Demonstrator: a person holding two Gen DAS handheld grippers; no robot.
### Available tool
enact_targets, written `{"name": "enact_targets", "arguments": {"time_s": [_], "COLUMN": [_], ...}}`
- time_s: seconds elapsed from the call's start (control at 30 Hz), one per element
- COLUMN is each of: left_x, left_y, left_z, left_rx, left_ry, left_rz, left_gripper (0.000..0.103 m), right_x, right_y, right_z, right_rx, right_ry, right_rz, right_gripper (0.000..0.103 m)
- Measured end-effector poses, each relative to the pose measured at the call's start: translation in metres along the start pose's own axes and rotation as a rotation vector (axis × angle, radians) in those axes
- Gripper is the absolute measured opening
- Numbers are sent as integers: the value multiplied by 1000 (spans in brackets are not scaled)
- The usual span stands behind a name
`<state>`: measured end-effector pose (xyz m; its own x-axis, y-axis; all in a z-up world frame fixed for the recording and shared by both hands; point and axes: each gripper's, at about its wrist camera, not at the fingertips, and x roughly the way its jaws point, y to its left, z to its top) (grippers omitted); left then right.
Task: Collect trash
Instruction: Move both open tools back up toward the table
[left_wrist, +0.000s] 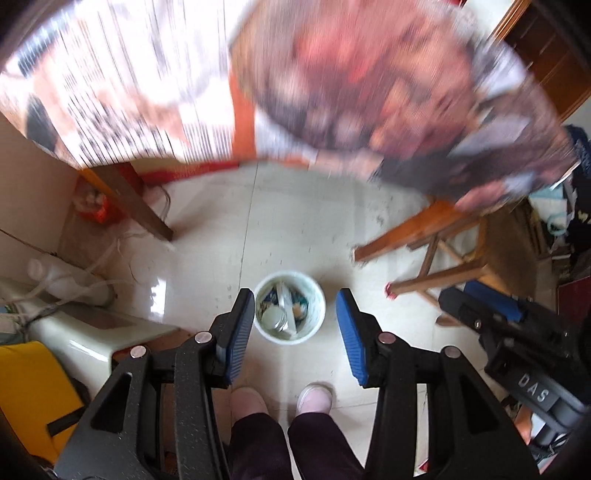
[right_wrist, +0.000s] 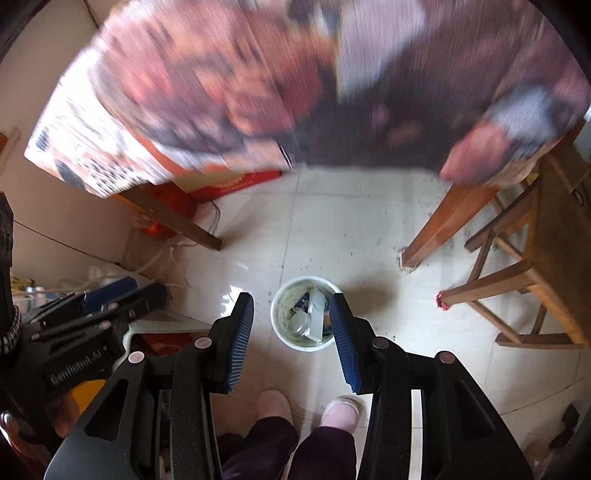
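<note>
A white round trash bin (left_wrist: 295, 338) stands on the tiled floor far below both grippers. Inside it lie white scraps, a blue wrapper and a grey round can (left_wrist: 275, 317). My left gripper (left_wrist: 295, 295) hangs high over the bin, pointing steeply down, open, with nothing between its blue pads. In the right wrist view the same bin (right_wrist: 306, 345) shows between the fingers of my right gripper (right_wrist: 291, 297), which is also open and holds nothing. The two grippers hang side by side; the right one's body (left_wrist: 517, 332) shows at the left wrist view's right edge.
A table with a patterned cloth (left_wrist: 369, 92) fills the top, blurred. Its wooden legs (left_wrist: 136, 199) (right_wrist: 439, 229) stand left and right of the bin. A wooden stool (right_wrist: 517, 280) is at the right. A person's feet in pink slippers (left_wrist: 314, 400) stand just behind the bin. Cables and a white box (left_wrist: 74, 325) lie at the left.
</note>
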<state>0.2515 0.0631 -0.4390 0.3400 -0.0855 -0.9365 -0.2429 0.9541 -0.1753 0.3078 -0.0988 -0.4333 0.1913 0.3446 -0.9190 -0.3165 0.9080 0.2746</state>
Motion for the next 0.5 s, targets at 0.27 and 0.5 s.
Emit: {"name": "enact_targets", "arguments": {"time_s": [0.27,0.5], "left_x": [-127,-226], "left_y": [-14,-25], "left_z": [31,45], "left_rx": [64,124], "left_ry": [-150,-255], "left_rz": [-11,-25], "left_gripper": [49,49], "right_x": [-109,-198], "right_y": [27,60], "right_z": [13,30], "right_rx": [5,6], "right_ry": [-114,-216], "right_rz": [-16,2], "right_gripper": [39,39]}}
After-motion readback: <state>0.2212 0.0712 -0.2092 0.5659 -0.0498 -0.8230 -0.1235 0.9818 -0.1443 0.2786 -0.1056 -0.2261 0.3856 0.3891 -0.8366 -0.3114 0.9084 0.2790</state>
